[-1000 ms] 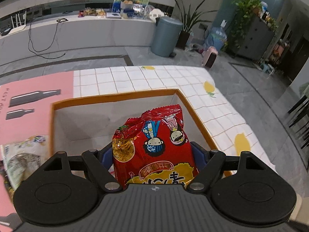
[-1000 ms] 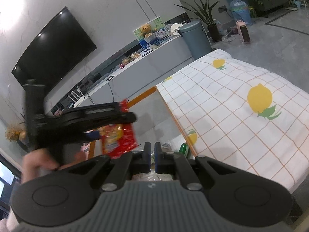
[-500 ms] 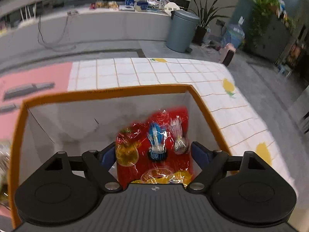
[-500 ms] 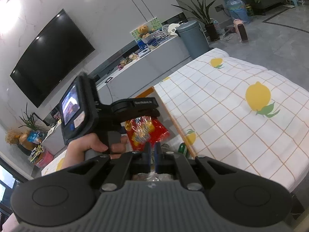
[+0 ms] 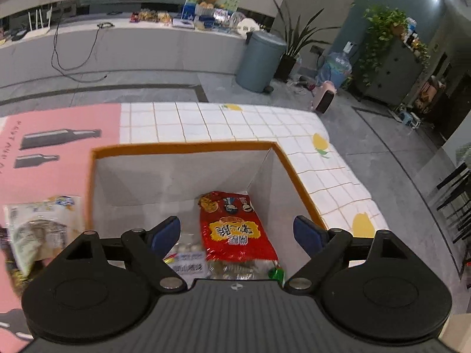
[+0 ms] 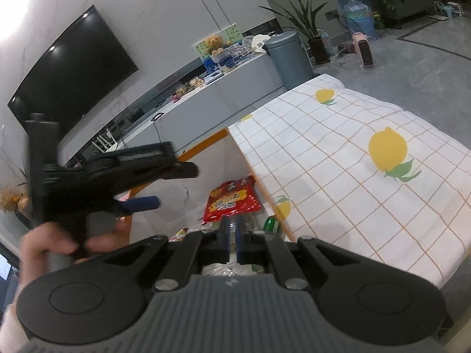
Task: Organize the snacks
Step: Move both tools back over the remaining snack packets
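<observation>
A red snack bag (image 5: pixel 235 229) lies inside the white box with an orange rim (image 5: pixel 182 146), on top of other packets. My left gripper (image 5: pixel 237 232) is open and empty above the box, its blue pads spread either side of the bag. In the right wrist view the same red bag (image 6: pixel 232 200) lies in the box (image 6: pixel 206 144), and the left gripper (image 6: pixel 141 203) hovers over it with its jaws apart. My right gripper (image 6: pixel 232 232) is shut and empty at the box's near side.
A pale snack packet (image 5: pixel 41 229) lies on the pink mat (image 5: pixel 59 117) left of the box. A white lemon-print cloth (image 6: pixel 353 176) covers the table to the right. A green packet (image 6: pixel 272 223) sits in the box's near right corner.
My left gripper lowered the red bag into the box, opened and let it go, then lifted back. The right gripper stayed shut.
</observation>
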`<state>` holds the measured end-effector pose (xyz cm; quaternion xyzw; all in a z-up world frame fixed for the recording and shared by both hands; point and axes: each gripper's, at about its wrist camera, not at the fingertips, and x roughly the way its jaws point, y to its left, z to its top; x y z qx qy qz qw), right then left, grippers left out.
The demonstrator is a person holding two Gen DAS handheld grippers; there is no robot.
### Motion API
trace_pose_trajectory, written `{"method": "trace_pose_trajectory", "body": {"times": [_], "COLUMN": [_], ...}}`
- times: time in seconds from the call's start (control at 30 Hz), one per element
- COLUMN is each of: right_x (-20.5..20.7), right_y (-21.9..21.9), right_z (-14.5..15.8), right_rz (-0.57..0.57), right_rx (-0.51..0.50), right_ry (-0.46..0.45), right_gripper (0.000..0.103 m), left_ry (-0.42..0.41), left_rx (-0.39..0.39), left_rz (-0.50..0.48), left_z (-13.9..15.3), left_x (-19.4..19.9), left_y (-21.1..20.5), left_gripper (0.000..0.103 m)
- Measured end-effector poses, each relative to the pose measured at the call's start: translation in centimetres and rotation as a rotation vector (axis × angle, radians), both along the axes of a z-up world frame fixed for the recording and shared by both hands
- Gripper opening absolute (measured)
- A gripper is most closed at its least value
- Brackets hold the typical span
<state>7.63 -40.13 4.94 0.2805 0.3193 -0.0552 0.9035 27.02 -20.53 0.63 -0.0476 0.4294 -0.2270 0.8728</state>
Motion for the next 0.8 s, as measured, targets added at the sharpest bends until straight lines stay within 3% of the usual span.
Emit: {"method": "trace_pose_trajectory", "body": {"times": [0.23, 0.4, 0.8], "right_x": [0.7, 1.0, 1.8], "right_y": [2.0, 4.4, 11.5], "right_z": [0.3, 0.9, 1.3], "right_rz": [0.038, 0.099, 0.301], "right_rx": [-0.040, -0.068, -0.139], "right_ry": [-0.021, -0.077, -0.169], "right_gripper": [0.002, 0.002, 0.002], "left_ry": [-0.089, -0.157, -0.201], "left_rx": [0.003, 0.052, 0.126], "left_rz": [0.009, 0.038, 0.155], "left_z": [4.2, 6.2, 6.3], "left_x": [-3.5, -5.7, -10.2], "left_y": [4.3, 7.6, 15.5], "left_gripper": [0.101, 0.101, 0.101]}}
